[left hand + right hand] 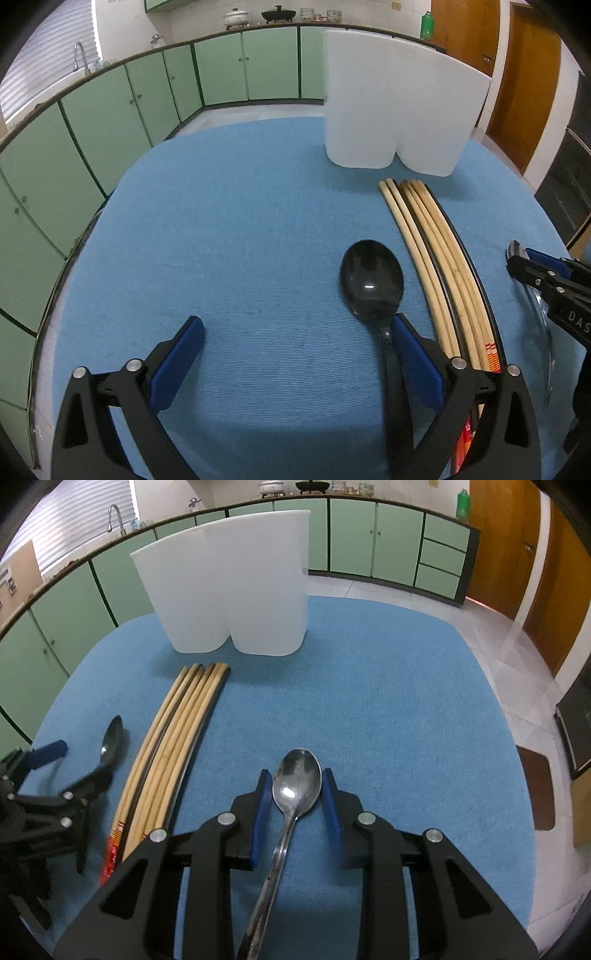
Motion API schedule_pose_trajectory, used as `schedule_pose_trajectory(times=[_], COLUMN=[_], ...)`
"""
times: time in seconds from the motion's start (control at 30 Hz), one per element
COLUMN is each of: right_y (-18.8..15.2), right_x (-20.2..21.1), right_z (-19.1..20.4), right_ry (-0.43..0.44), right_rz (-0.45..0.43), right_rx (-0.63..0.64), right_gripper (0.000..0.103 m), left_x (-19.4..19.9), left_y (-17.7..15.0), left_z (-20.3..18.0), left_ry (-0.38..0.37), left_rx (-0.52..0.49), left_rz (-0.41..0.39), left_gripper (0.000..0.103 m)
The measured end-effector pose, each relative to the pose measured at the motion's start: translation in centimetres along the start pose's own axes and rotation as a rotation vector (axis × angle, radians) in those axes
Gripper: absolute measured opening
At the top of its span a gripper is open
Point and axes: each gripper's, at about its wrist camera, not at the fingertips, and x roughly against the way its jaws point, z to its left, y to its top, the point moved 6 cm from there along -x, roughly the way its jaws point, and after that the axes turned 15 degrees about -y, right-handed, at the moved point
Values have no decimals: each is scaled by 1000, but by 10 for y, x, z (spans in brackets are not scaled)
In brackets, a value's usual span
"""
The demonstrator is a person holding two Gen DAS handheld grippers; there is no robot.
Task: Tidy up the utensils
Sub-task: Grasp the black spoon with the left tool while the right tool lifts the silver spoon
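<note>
Two grippers in play, both with jaws apart, nothing clamped yet. My right gripper (297,801) straddles the steel spoon (295,786): the bowl sits between the blue pads (260,812), with a gap on each side, and the handle runs back under the gripper body. My left gripper (295,347) is spread much wider; the black spoon (371,282) lies at its right side, neck touching or just beside the right pad (413,362), bowl ahead of the fingertips.

Risks, as I judge them:
- Right: closing here pinches the rounded bowl, not the handle. A curved, slick surface can squirt forward or tilt up. Better to grab the neck or handle.
- Left: the spoon is off-centre, so closing likely shoves it sideways across the cloth (240,240) before the left pad reaches it, or it twists.
- Chopsticks (436,258) lie in a tight bundle just beside the black spoon, between the two spoons. A nudged spoon or a wide finger can scatter them; the left gripper's right finger already sits over their near ends.
- Holder (229,590) stands upright at the far side of the cloth, two tall white compartments, well apart from both spoons. Tall and light-looking, so a clipped rim could tip it.
- Grippers are near each other, so a collision is possible when both lift.
</note>
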Motion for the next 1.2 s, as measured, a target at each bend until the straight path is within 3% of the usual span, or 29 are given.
schedule_pose_trajectory(times=[0.17,0.27,0.5,0.7,0.77,0.87,1.0,1.1,1.2], right_y=[3,7,16,22,26,30,32,37,48], right_x=[-2,-5,-11,-18,-21,-25,-27,-12,15], right_z=[-1,-5,-10,-9,-8,-6,-10,-18,-26], right_ry=[9,24,52,45,37,0,36,110,134], right_rz=[12,26,55,103,116,116,113,15,-148], right_rx=[-2,-20,-35,-49,-52,-21,-45,-89,-85], right_gripper=[29,34,34,36,36,28,27,27,27], left_x=[7,4,-15,-19,-15,-15,-11,7,38], left_y=[17,31,46,47,37,37,36,34,37], left_z=[-2,-7,-14,-12,-18,-23,-27,-31,-35], left_ry=[-78,-73,-28,-68,-86,-130,-162,-196,-223], left_rx=[43,31,7,34,31,24,19,10,-32], left_rz=[-31,-43,-10,8,0,-9,-27,-118,-279], left_gripper=[97,97,94,77,56,35,34,34,34])
